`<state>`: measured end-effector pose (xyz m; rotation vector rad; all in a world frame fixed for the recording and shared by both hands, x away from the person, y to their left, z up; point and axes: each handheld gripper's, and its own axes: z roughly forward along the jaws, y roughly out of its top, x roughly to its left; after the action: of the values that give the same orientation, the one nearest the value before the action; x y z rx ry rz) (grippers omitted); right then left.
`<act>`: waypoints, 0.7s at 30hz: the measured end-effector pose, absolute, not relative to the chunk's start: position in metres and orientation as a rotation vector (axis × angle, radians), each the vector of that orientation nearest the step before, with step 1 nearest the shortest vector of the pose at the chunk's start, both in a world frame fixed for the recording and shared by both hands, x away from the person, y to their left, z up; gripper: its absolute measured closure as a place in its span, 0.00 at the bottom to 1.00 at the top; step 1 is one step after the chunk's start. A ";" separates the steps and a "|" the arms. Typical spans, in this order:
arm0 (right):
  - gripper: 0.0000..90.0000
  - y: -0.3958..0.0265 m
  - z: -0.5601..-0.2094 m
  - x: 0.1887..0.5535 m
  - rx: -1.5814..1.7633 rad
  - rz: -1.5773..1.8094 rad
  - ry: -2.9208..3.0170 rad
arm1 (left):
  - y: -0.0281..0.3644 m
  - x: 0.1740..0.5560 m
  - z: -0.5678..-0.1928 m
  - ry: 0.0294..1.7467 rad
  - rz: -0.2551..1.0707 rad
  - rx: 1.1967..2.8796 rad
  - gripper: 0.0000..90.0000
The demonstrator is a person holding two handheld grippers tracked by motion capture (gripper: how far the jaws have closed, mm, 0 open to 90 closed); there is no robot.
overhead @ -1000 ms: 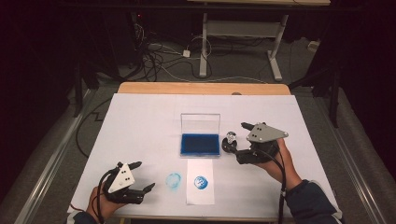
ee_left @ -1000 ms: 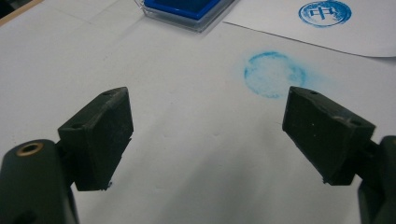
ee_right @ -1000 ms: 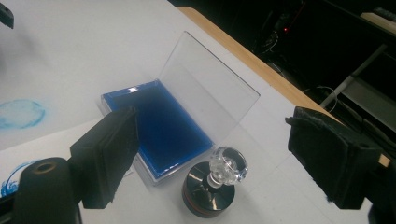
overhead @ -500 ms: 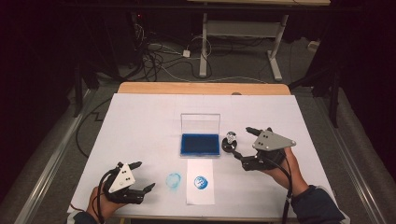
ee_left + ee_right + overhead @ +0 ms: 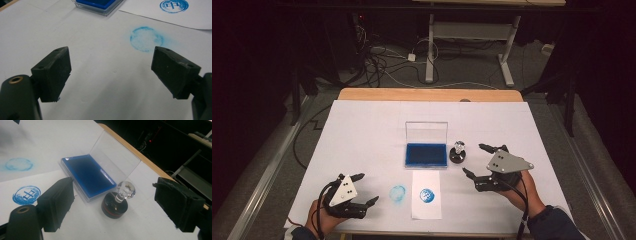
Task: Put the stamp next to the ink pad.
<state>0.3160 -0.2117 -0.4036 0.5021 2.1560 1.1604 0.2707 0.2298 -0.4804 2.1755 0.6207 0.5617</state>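
1. The right gripper (image 5: pixel 477 162) is hovering just right of the stamp (image 5: pixel 457 152) with its jaws spread wide and nothing between them; in the right gripper view the stamp (image 5: pixel 117 200) is sitting in the gap ahead of the jaws, not touching them.
2. The left gripper (image 5: pixel 361 189) is resting low at the near left of the table (image 5: pixel 362 125), jaws also spread and empty, and is pointing toward a faint blue ring (image 5: pixel 146 39) on the white cover.
3. The stamp is standing upright, its long axis vertical, with the knob pointing up and the base down on the table.
4. It is standing just beside the right edge of the ink pad (image 5: pixel 426 155), very near it.
5. The ink pad case is lying open, its clear lid (image 5: pixel 113 157) tilted up at the far side; inside is a dark blue pad (image 5: pixel 87 175).
6. The stamp is showing a round black base with a thin red line and a clear faceted knob on a short stem.
7. A paper (image 5: pixel 426 195) in front of the ink pad is carrying a round blue print (image 5: pixel 427 195).
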 end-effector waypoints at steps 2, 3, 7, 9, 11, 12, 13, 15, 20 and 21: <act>0.17 -0.214 -0.406 0.314 0.508 1.165 2.150 | 0.230 0.271 -0.480 0.620 0.561 2.176 0.17; 0.17 -0.216 -0.407 0.313 0.510 1.166 2.150 | 0.230 0.271 -0.480 0.619 0.561 2.177 0.17; 0.17 -0.222 -0.413 0.310 0.515 1.165 2.150 | 0.229 0.270 -0.480 0.618 0.562 2.177 0.17; 0.18 -0.225 -0.416 0.307 0.513 1.167 2.146 | 0.229 0.271 -0.480 0.618 0.562 2.178 0.17; 0.18 -0.229 -0.417 0.305 0.516 1.176 2.147 | 0.229 0.271 -0.481 0.616 0.561 2.179 0.17; 0.18 -0.231 -0.419 0.304 0.522 1.175 2.146 | 0.229 0.271 -0.480 0.615 0.561 2.179 0.17; 0.18 -0.234 -0.420 0.302 0.519 1.179 2.138 | 0.229 0.271 -0.480 0.615 0.563 2.178 0.17; 0.18 -0.238 -0.422 0.300 0.529 1.192 2.135 | 0.228 0.271 -0.480 0.617 0.562 2.176 0.17; 0.18 -0.246 -0.430 0.295 0.545 1.183 2.139 | 0.227 0.272 -0.480 0.614 0.563 2.180 0.17; 0.18 -0.248 -0.431 0.294 0.545 1.181 2.136 | 0.227 0.272 -0.480 0.615 0.561 2.178 0.17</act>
<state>0.2940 -0.2475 -0.4312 0.5446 2.1359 1.1814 0.2722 0.2275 -0.4805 2.1783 0.6152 0.5609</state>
